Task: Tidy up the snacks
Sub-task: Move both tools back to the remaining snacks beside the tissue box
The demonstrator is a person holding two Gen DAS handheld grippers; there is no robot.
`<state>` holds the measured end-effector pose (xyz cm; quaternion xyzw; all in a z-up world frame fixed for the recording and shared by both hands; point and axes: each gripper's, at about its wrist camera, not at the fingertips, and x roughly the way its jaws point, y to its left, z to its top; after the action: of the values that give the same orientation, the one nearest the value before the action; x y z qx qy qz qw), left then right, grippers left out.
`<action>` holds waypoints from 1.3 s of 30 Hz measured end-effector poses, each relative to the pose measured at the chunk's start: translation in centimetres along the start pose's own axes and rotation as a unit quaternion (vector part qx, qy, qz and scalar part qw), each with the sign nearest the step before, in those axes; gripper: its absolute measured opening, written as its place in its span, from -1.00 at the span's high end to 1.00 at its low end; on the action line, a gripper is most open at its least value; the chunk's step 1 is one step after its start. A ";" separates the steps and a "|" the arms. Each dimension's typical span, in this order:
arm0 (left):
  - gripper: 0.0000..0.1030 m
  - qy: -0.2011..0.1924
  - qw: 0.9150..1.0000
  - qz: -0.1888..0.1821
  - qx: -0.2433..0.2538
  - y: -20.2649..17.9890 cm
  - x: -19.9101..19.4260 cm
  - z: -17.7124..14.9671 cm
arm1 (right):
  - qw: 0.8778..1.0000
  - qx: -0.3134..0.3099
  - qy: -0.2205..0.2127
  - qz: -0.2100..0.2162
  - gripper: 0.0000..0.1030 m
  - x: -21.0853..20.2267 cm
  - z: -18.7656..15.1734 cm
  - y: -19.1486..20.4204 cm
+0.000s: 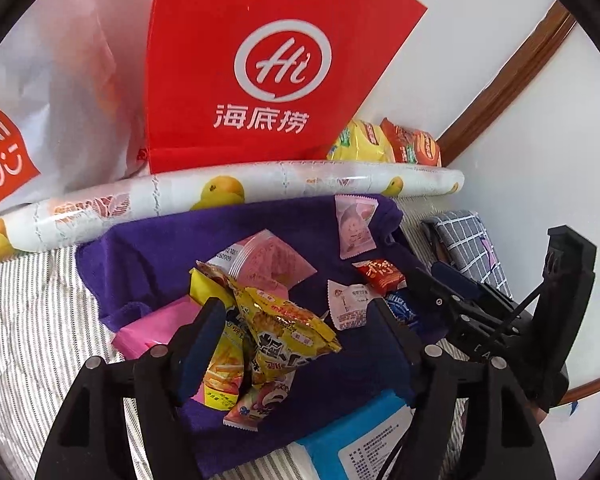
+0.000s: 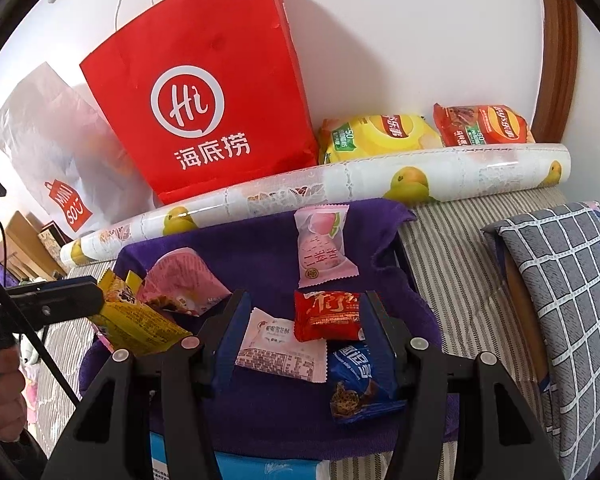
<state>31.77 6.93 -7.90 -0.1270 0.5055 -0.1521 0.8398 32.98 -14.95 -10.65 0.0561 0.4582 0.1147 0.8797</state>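
Observation:
Small snack packets lie on a purple towel [image 1: 160,248] [image 2: 260,236]. My left gripper [image 1: 300,320] is open over a pile of yellow packets [image 1: 284,320], which shows in the right wrist view [image 2: 136,320] too. My right gripper [image 2: 306,332] is open around a red packet [image 2: 326,316], with a pink-white packet [image 2: 280,344] and a blue cookie packet [image 2: 356,384] between its fingers. The right gripper also shows in the left wrist view [image 1: 432,292]. A pink peach packet [image 2: 324,246] [image 1: 356,226] lies farther back.
A red paper bag [image 1: 268,64] [image 2: 204,92] and a white Miniso bag [image 1: 32,120] [image 2: 60,152] stand against the wall. A rolled fruit-print sheet [image 1: 220,192] [image 2: 340,184] lies behind the towel. Two chip bags [image 2: 380,136] sit behind it. A checked pillow [image 2: 560,280] is right.

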 end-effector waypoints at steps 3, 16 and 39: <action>-0.40 -0.007 1.000 -0.003 0.001 -0.1 -0.9 0.1 | 1.000 0.004 -0.001 -0.004 -0.09 -0.5 -0.1 0.0; -0.41 -0.017 0.999 -0.027 0.022 -2.3 -3.7 -0.8 | 0.999 0.009 -0.017 -0.025 -0.09 -5.3 -0.9 0.0; -0.40 -0.029 0.996 -0.045 0.071 -5.8 -6.0 -2.5 | 0.997 0.047 -0.023 -0.058 -0.09 -11.7 -5.8 -3.3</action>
<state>26.16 3.76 -2.01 -0.0938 0.4623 -0.2210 0.8536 22.26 -21.18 -5.40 0.0733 0.4450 0.0407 0.8916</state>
